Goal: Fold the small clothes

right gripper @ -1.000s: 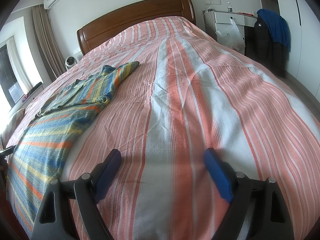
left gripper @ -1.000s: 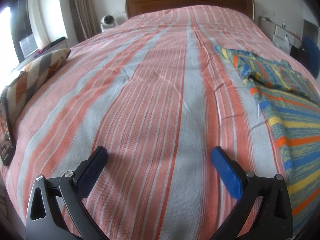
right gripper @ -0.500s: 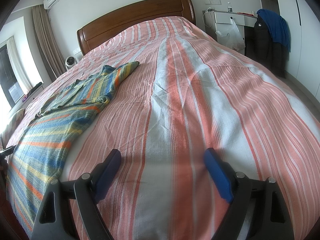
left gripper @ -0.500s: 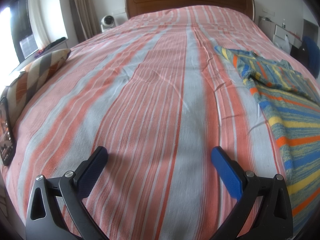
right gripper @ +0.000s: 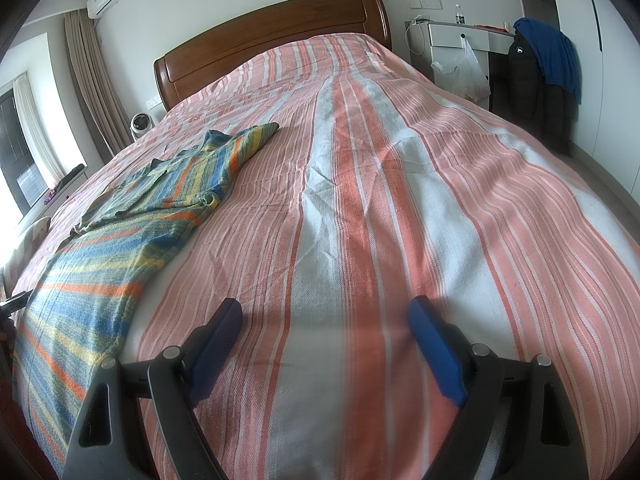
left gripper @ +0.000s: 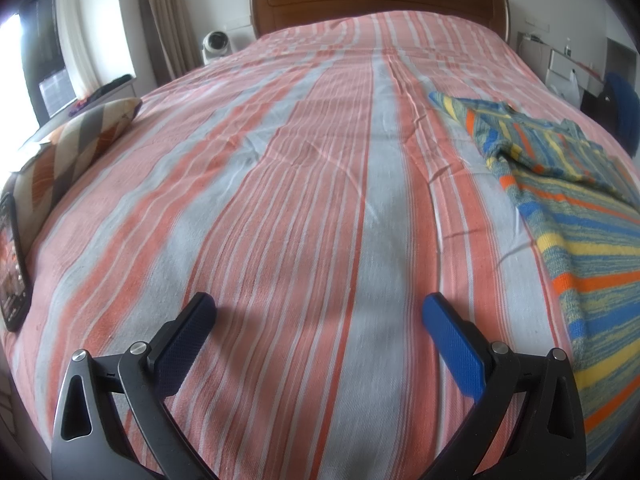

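Observation:
A small striped shirt in blue, yellow, orange and green [left gripper: 576, 216] lies spread on the pink and white striped bedspread [left gripper: 304, 168], at the right of the left wrist view and at the left of the right wrist view [right gripper: 132, 224]. One sleeve is folded over near its far end. My left gripper [left gripper: 318, 312] is open and empty, low over the bedspread, left of the shirt. My right gripper [right gripper: 325, 314] is open and empty, low over the bedspread, right of the shirt.
A patterned cushion [left gripper: 72, 148] and a dark phone [left gripper: 12, 264] lie at the bed's left edge. The wooden headboard [right gripper: 272, 44] is at the far end. A white desk [right gripper: 460, 36] and a chair with dark jackets [right gripper: 540, 76] stand to the right.

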Demonstrator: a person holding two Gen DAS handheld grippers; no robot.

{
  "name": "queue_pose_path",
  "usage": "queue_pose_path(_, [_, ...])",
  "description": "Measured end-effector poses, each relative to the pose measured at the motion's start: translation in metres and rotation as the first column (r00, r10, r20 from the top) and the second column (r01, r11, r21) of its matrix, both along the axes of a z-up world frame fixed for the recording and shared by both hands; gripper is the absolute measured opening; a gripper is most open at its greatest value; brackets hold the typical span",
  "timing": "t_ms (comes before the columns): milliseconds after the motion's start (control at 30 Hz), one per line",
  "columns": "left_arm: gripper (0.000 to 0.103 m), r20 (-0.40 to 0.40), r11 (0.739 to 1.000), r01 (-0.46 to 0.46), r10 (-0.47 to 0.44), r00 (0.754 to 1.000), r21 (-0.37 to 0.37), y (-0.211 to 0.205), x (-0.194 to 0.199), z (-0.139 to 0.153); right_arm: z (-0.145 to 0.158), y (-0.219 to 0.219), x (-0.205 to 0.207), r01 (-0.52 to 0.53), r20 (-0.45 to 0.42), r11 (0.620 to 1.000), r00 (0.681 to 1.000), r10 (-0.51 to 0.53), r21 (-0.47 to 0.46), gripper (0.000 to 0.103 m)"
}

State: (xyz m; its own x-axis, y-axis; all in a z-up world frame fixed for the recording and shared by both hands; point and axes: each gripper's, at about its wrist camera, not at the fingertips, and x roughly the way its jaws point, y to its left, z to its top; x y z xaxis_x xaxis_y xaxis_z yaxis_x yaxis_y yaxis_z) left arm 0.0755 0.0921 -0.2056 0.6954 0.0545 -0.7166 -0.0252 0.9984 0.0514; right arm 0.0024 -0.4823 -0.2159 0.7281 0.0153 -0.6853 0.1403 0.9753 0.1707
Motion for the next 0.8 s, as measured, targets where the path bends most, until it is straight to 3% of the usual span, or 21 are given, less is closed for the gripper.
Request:
queue_pose_path(500, [0.101,-0.011,0.999,0.017,-0.018,1.0,-0.036,0.009,0.004,0.006,0.001,0.002,0.003,0.002,-0.025,1.0,1.0,-0.002,-0.015,0.085])
queue_pose_path(633, [0.102,-0.007,0.975,0.132,-0.135,0.991,-0.178,0.006,-0.033,0.043,0.026,0.012,0.01,-0.004,-0.15,0.997,0.989,-0.009,-0.082,0.085])
queue_pose_path(700, [0.102,-0.029,0.948,0.224,-0.236,0.971,-0.227,-0.004,-0.063,0.058,0.052,0.024,-0.007,-0.057,-0.12,0.998,0.991,0.052,-0.034,0.085])
queue_pose_path(800, [0.102,-0.148,0.925,0.299,-0.338,0.929,-0.235,-0.024,-0.102,0.053,0.08,0.054,-0.039,-0.195,-0.147,0.979,0.968,0.203,0.066,0.085])
